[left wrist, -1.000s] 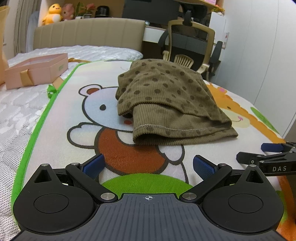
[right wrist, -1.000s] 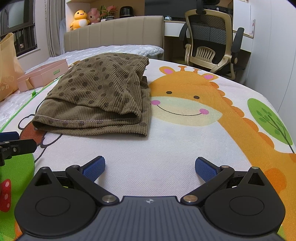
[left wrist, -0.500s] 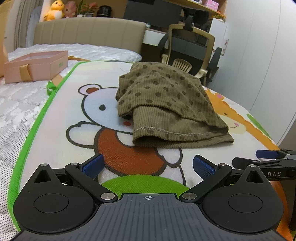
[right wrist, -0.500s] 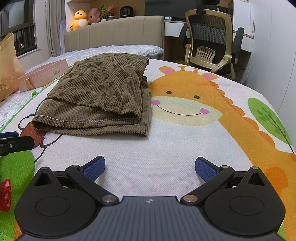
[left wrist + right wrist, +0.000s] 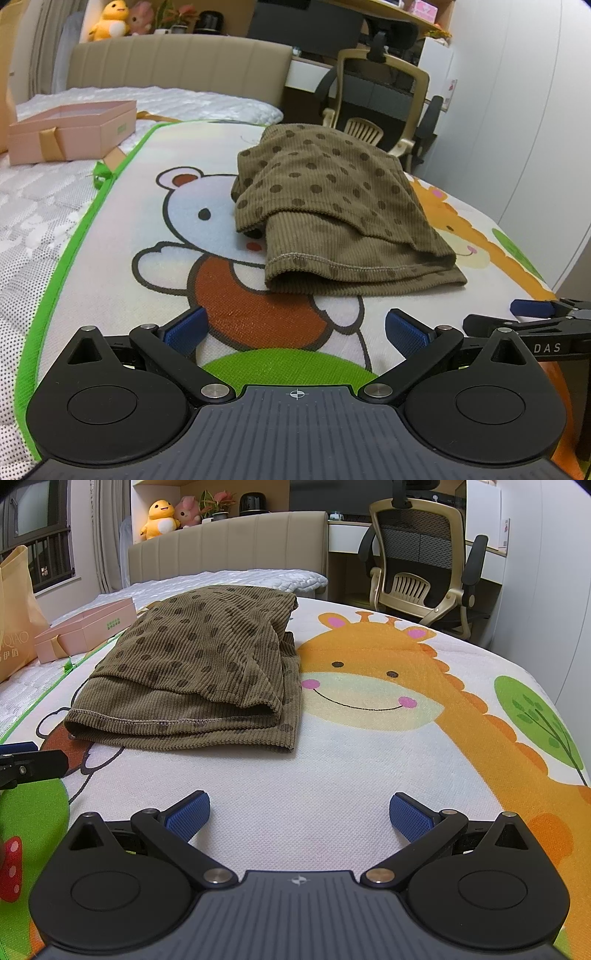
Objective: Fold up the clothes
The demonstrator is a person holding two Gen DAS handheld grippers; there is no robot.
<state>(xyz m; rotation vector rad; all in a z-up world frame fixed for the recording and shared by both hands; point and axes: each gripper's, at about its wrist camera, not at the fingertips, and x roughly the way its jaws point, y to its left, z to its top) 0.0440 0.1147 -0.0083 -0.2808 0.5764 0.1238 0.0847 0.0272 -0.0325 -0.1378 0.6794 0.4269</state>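
Observation:
An olive-brown ribbed garment with dark dots [image 5: 343,206] lies folded in layers on a cartoon play mat [image 5: 184,229] spread over a bed. It also shows in the right wrist view [image 5: 199,675]. My left gripper [image 5: 295,330] is open and empty, low over the mat, short of the garment's near hem. My right gripper [image 5: 299,812] is open and empty, near the mat and to the right of the garment's near corner. One finger of the right gripper [image 5: 532,317] shows at the right of the left wrist view; a finger of the left gripper [image 5: 29,764] shows at the left of the right wrist view.
A pink gift box [image 5: 70,133] sits on the white quilt left of the mat. A yellow paper bag [image 5: 14,616] stands at far left. A beige headboard [image 5: 177,70] and an office chair [image 5: 421,568] are behind the bed. A white wall [image 5: 535,129] runs along the right.
The left wrist view has shifted a little, so the garment sits slightly further right and lower in frame. The right wrist view is almost unchanged. Both grippers stay open.

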